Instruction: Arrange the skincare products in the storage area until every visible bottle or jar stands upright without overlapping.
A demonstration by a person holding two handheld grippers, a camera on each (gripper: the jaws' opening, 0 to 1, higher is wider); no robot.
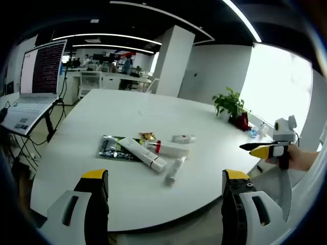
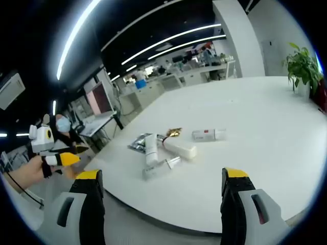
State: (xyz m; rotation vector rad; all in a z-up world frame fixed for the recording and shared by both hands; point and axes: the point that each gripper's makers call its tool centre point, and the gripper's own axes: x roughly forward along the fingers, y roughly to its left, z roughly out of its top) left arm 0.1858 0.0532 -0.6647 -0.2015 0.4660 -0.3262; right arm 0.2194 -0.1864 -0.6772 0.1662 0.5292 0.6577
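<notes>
Several skincare items lie flat in a loose pile on the white table (image 1: 102, 127). A white tube with a red band (image 1: 143, 153) lies across a dark foil sachet (image 1: 110, 148). Beside them are a white and red bottle (image 1: 171, 149), a slim clear tube (image 1: 173, 171), a small white bottle (image 1: 183, 138) and a gold packet (image 1: 147, 136). The same pile (image 2: 163, 148) appears in the right gripper view, with the small white bottle (image 2: 208, 134) apart. My left gripper (image 1: 166, 204) is open, short of the pile. My right gripper (image 2: 163, 204) is open too, off the table edge. The right gripper (image 1: 271, 150) enters the left gripper view.
A potted plant (image 1: 230, 104) and a red object stand at the table's far right. A laptop on a stand (image 1: 36, 81) is off the table's left side. A person's hand holds the left gripper (image 2: 51, 153) in the right gripper view. Office desks lie beyond.
</notes>
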